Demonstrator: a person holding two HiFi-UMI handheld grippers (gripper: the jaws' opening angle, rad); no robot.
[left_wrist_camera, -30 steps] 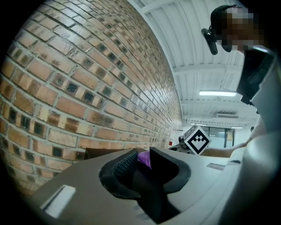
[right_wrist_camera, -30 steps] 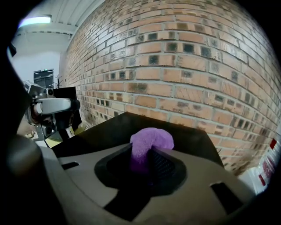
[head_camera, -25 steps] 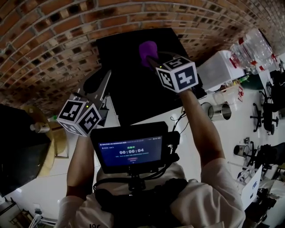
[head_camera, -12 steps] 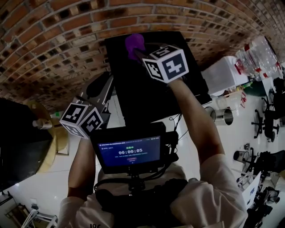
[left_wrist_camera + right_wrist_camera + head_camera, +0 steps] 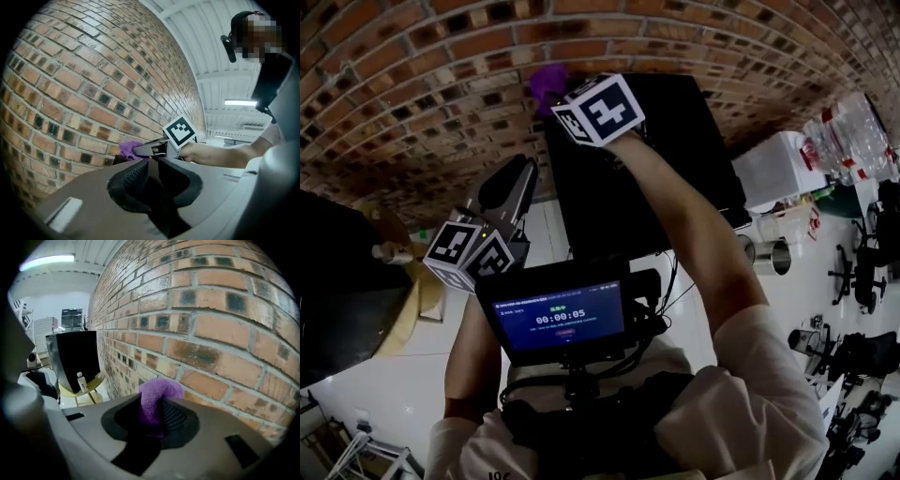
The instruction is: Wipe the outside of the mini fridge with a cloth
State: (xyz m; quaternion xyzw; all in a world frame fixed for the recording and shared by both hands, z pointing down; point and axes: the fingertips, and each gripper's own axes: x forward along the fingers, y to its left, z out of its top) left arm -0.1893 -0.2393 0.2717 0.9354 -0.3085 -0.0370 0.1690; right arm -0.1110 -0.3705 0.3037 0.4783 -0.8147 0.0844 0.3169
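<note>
1. Plainly, the right gripper (image 5: 154, 420) was clenched on the purple cloth (image 5: 159, 392), a wad of which stood up between its jaws and past their tips.
2. From the head view, the cloth sat at the far left corner of the mini fridge (image 5: 647, 178) top, close against the brick wall (image 5: 412, 84). Whether it pressed on the black surface or hung just above it could not be told.
3. The left gripper (image 5: 151, 173) was held low, beside the fridge's left edge and apart from it. Its jaws stood slightly parted with nothing between them, so it had no share in the wiping.
4. By my judgement the task was only at its start. The cloth was in hand and had been brought to one corner of the top, but nothing showed that any face was finished.
5. What seemed left was the sweep along the top to its near and right edges, then the front and the side walls. The black finish gave no sign of which parts were wiped.
</note>
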